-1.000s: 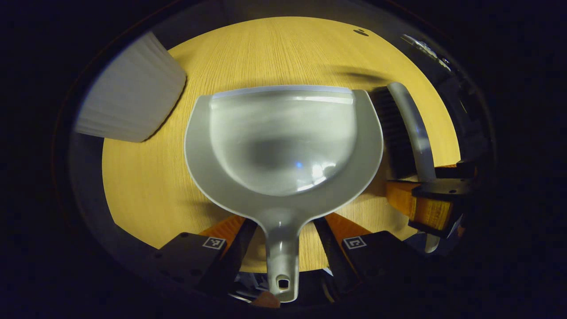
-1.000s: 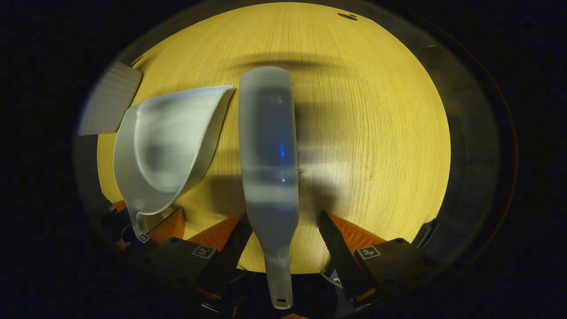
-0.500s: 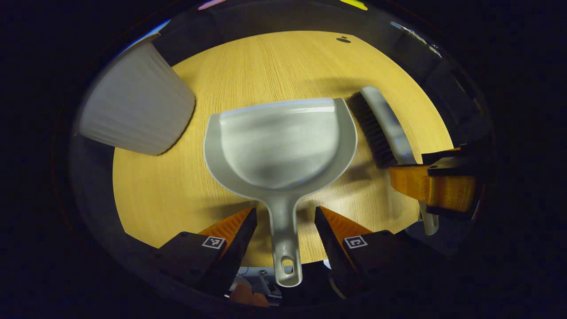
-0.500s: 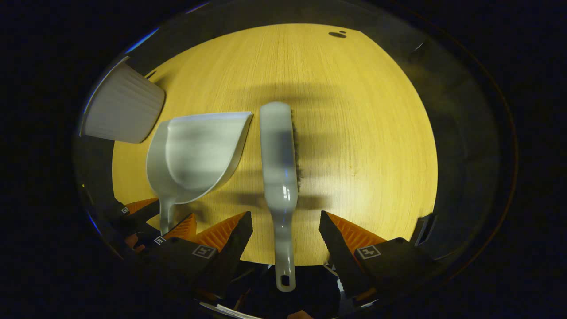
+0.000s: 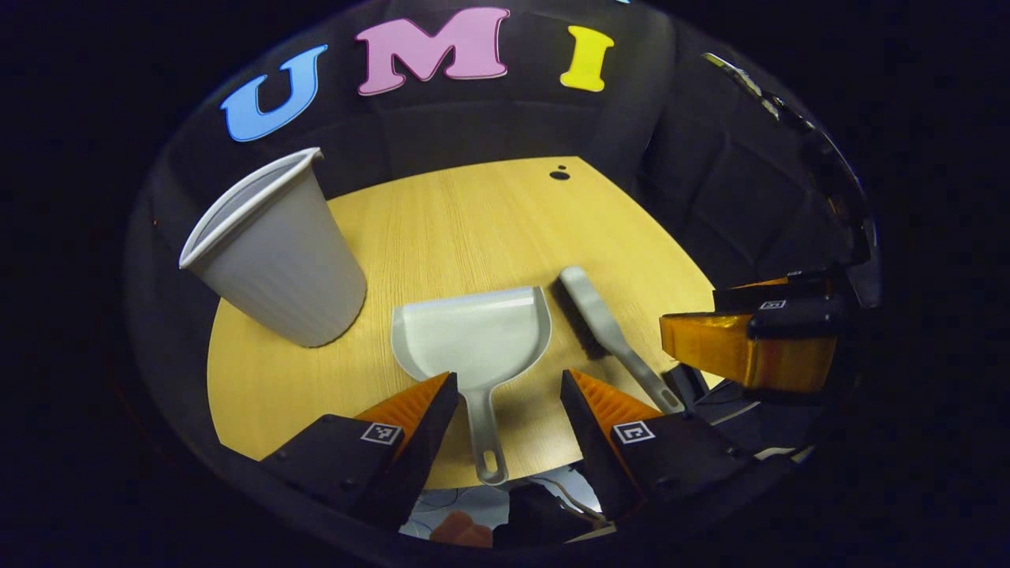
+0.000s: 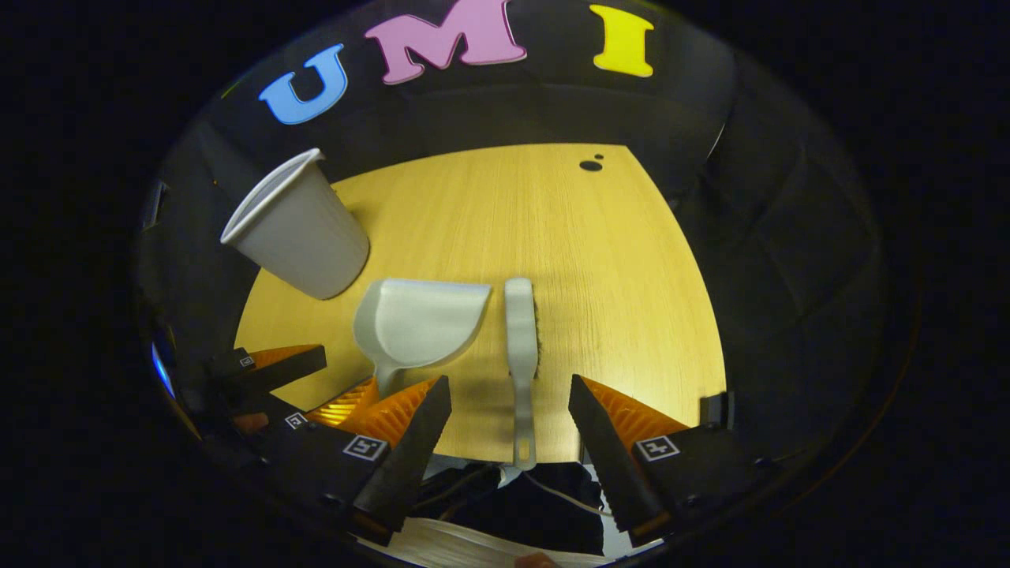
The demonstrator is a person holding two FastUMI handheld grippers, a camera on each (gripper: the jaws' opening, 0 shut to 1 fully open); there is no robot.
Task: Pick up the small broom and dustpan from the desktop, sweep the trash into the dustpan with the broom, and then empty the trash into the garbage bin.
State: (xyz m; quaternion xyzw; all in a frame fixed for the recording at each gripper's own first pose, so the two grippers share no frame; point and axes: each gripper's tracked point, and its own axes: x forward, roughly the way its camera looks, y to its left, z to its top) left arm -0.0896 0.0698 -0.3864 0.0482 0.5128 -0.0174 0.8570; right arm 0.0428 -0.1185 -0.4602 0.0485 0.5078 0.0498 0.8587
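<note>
Dustpan [image 5: 472, 335]: one, pale grey plastic, shallow scoop with a straight front lip and a slim handle ending in a hanging hole; it lies flat on the wooden bench [image 5: 473, 229], handle pointing back toward the left gripper [image 5: 505, 414]. Small broom [image 5: 604, 327]: one, same pale grey plastic, long narrow back with a row of dark bristles along one edge and a thin handle with a hole at its end; it lies on the bench just beside the dustpan's right side, nearly parallel to it. Garbage bin [image 5: 272, 248]: one, a light ribbed cup-shaped bin, upright at the far left of the bench, apart from the dustpan. In the right gripper view the broom [image 6: 521, 347] lies lengthwise ahead of the right gripper [image 6: 509, 422], dustpan [image 6: 418, 323] to its left, bin [image 6: 296, 229] beyond. Left gripper fingers: spread wide, raised above the bench, nothing between them, the dustpan handle seen in the gap below. Right gripper fingers: likewise spread and empty above the broom handle. Grippers counted: two. Two small dark spots [image 6: 592, 164] sit near the bench's far edge.
</note>
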